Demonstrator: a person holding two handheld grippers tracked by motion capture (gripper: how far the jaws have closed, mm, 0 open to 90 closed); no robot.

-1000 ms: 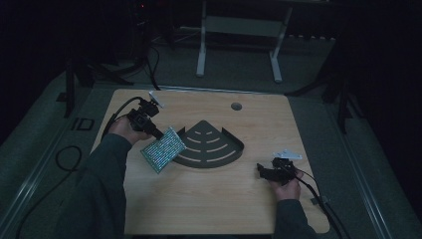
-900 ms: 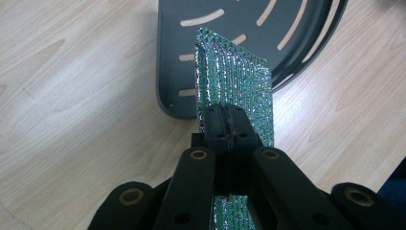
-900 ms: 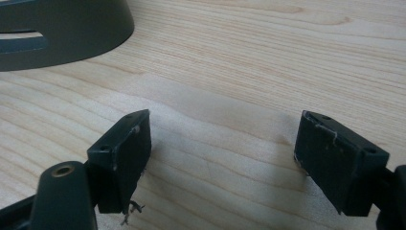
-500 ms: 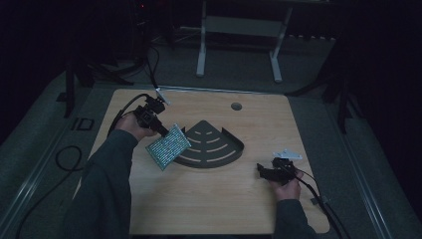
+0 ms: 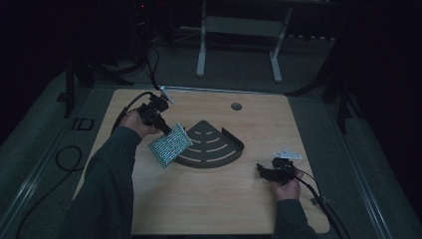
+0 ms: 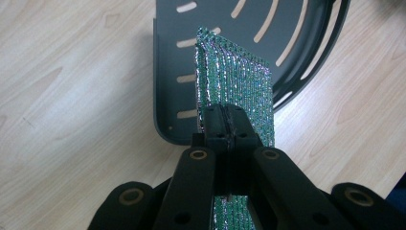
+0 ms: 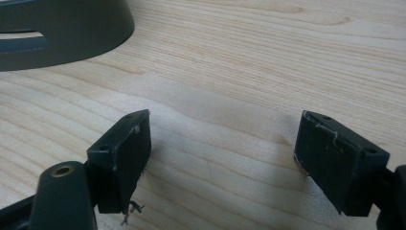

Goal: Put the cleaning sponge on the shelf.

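Wooden table, left gripper clamping sparkly pouch, above grey tray

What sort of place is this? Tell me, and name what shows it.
Probably a lab or recording room, kept dark: a bare wooden table on a grey floor, cables trailing beside it, and a white metal stand behind.
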